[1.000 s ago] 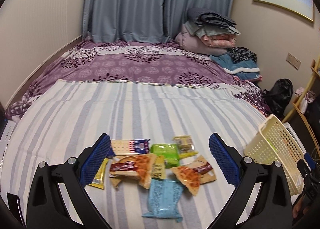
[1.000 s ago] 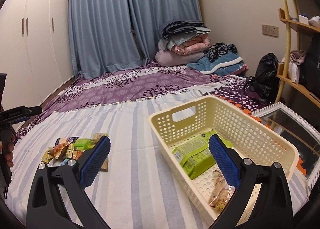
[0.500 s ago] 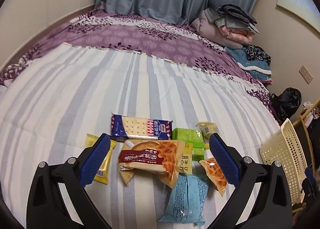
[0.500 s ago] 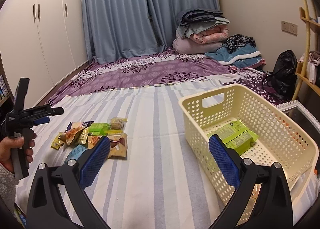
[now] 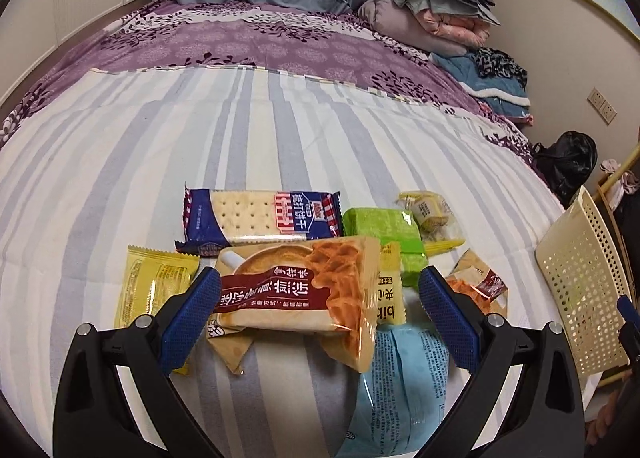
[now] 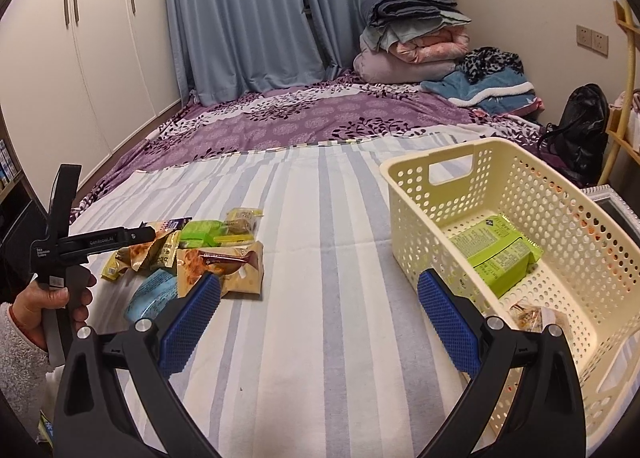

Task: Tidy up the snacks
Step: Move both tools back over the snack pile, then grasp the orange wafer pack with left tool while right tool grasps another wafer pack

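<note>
A heap of snack packets lies on the striped bedsheet. My left gripper (image 5: 320, 294) is open, low over the heap, its blue pads either side of a brown-and-orange pancake packet (image 5: 304, 294). Around that packet lie a blue cracker packet (image 5: 256, 218), a yellow sachet (image 5: 154, 286), a green packet (image 5: 384, 226), a light blue bag (image 5: 404, 382) and a small orange packet (image 5: 478, 286). My right gripper (image 6: 320, 306) is open and holds nothing, above bare sheet between the heap (image 6: 200, 254) and the cream basket (image 6: 404, 194). A green packet (image 6: 496, 254) lies in the basket.
The cream basket (image 5: 576, 274) stands at the right of the heap, near the bed's edge. A person's hand (image 6: 52, 306) holds the left gripper's handle. Folded blankets (image 6: 412, 34) are stacked at the far end; a black bag (image 6: 580, 126) and a wooden shelf are right.
My left gripper has dropped lower and closer over the snack heap, now straddling the pancake packet. My right gripper has swung left, away from over the basket. Both remain open.
</note>
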`<state>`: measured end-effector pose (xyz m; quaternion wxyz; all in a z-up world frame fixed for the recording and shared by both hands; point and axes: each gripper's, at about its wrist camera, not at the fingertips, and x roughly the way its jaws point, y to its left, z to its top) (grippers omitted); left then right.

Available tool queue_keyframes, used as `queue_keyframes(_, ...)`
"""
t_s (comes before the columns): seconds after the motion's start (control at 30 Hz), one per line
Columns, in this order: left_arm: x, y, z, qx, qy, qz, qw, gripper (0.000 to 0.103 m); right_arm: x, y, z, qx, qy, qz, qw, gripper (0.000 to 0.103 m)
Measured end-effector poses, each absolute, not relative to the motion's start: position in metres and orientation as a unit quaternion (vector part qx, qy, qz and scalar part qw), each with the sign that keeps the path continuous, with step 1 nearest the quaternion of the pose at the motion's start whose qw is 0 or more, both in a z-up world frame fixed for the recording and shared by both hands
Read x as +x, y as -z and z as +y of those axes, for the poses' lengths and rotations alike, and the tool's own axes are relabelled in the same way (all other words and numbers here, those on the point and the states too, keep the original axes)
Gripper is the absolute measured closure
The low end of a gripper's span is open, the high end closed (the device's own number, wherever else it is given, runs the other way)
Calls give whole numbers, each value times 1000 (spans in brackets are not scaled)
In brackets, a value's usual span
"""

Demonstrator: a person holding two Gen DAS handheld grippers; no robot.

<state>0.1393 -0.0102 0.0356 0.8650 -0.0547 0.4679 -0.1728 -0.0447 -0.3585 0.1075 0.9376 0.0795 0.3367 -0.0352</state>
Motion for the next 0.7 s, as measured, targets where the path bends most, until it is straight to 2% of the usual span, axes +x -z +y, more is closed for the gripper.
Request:
queue_keyframes(0.4,147,-17,-2,-48,155,478,863,3,-31,-91,-345,75,18,364,928,5)
queue_keyframes(0.7,138,-23,10,-62,148,458,874,19,-15,-76,-332,76,0,386,919,5)
